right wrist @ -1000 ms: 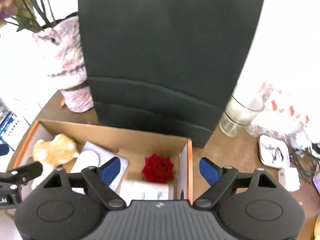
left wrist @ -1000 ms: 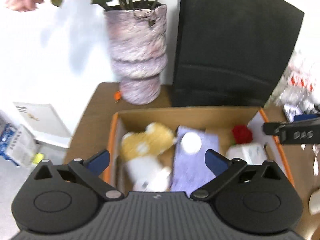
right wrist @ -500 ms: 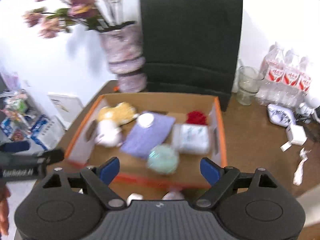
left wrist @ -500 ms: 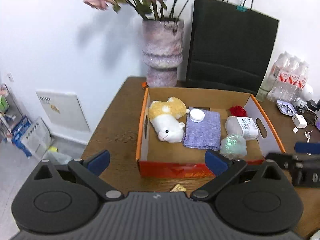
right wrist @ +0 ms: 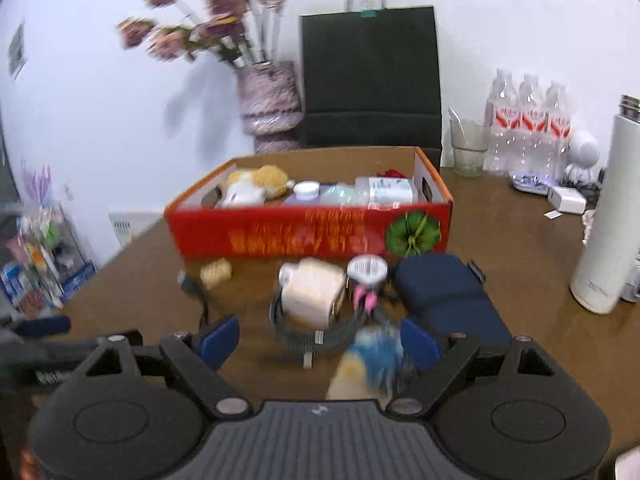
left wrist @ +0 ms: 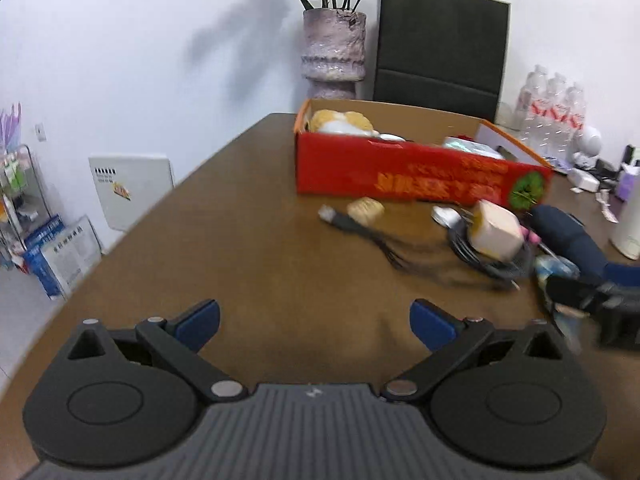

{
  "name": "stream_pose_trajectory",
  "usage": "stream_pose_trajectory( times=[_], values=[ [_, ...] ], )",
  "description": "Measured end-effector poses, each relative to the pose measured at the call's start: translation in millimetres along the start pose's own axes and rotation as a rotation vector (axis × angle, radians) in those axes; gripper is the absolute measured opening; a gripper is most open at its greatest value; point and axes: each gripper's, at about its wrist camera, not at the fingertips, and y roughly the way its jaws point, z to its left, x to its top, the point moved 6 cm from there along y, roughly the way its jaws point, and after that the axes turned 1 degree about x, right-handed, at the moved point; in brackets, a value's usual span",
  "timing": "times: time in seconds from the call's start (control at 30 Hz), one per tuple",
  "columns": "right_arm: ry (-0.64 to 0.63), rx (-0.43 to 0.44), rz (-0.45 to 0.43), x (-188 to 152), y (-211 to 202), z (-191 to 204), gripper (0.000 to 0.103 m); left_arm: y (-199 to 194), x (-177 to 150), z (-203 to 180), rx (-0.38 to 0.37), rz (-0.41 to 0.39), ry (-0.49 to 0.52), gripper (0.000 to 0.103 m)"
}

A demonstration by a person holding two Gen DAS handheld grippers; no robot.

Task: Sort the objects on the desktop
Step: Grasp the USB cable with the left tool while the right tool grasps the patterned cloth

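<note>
While both grippers, left (left wrist: 314,324) and right (right wrist: 320,340), hang open and empty over the table (left wrist: 248,240), loose items wait before the box (right wrist: 308,236). Next: pick one, likely the roll (right wrist: 312,294), and box it.

Box (right wrist: 308,236) sits mid desk (right wrist: 520,248). Behind box: vase (right wrist: 270,108) at left, paper bag (right wrist: 370,80) beside it. In box: plush toy (right wrist: 256,186) at left end. Before box: cable coil (right wrist: 316,332), pouch (right wrist: 444,292) to right of coil. Right of box: bottles (right wrist: 528,124), flask (right wrist: 608,216).
</note>
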Motion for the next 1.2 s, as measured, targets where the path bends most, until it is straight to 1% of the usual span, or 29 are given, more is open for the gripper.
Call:
stream_pose_trajectory(
  times=[0.03, 0.07, 0.13, 0.2, 0.3, 0.43, 0.53, 0.6, 0.7, 0.77, 0.87, 0.93, 0.97, 1.0, 1.07, 1.1, 1.13, 1.2],
  values=[
    [-0.011, -0.004, -0.01, -10, -5, 4, 0.087, -7, -9, -3, -0.02, -0.013, 0.006, 0.103],
    [-0.026, 0.003, -0.016, -20, -11, 10, 0.087, -12, -14, -4, -0.021, -0.023, 0.012, 0.103],
    [-0.043, 0.016, -0.018, -34, -20, 17, 0.087, -23, -25, -6, -0.006, -0.042, 0.021, 0.103],
    [-0.046, 0.008, -0.016, -43, -29, 21, 0.087, -32, -32, -6, -0.016, -0.058, 0.022, 0.103],
    [-0.046, 0.004, -0.005, -55, -42, 20, 0.088, -46, -45, -4, 0.0, -0.063, 0.019, 0.103],
    [-0.003, -0.011, 0.016, -72, -56, 7, 0.088, -56, -62, -1, 0.022, -0.036, 0.015, 0.103],
    [0.034, -0.005, 0.033, -76, -59, -1, 0.088, -59, -65, 0, 0.007, -0.02, 0.01, 0.103],
    [0.053, -0.002, 0.037, -75, -57, -4, 0.088, -56, -59, -2, -0.012, -0.011, 0.008, 0.103],
    [0.058, -0.017, 0.048, -69, -48, -10, 0.088, -47, -41, -3, -0.034, 0.0, -0.02, 0.103],
    [0.063, -0.021, 0.055, -63, -39, -14, 0.087, -33, -26, -4, -0.06, 0.004, -0.052, 0.103],
    [0.082, -0.018, 0.068, -52, -22, -22, 0.086, -7, 0, -9, -0.065, 0.018, -0.063, 0.103],
    [0.097, -0.013, 0.075, -45, -8, -27, 0.084, 12, 19, -13, -0.074, 0.02, -0.078, 0.096],
    [0.102, -0.012, 0.078, -41, -2, -29, 0.083, 25, 31, -16, -0.082, 0.026, -0.095, 0.09],
    [0.105, -0.014, 0.081, -38, 5, -31, 0.082, 34, 40, -17, -0.084, 0.032, -0.112, 0.088],
    [0.111, -0.014, 0.088, -34, 17, -32, 0.081, 58, 57, -22, -0.09, 0.038, -0.151, 0.087],
    [0.112, -0.013, 0.088, -31, 22, -33, 0.081, 70, 62, -24, -0.074, 0.049, -0.148, 0.085],
    [0.108, -0.016, 0.085, -29, 25, -33, 0.081, 83, 68, -25, -0.041, 0.052, -0.135, 0.078],
    [0.099, -0.012, 0.086, -26, 30, -32, 0.081, 100, 74, -24, 0.014, 0.055, -0.123, 0.069]
  ],
)
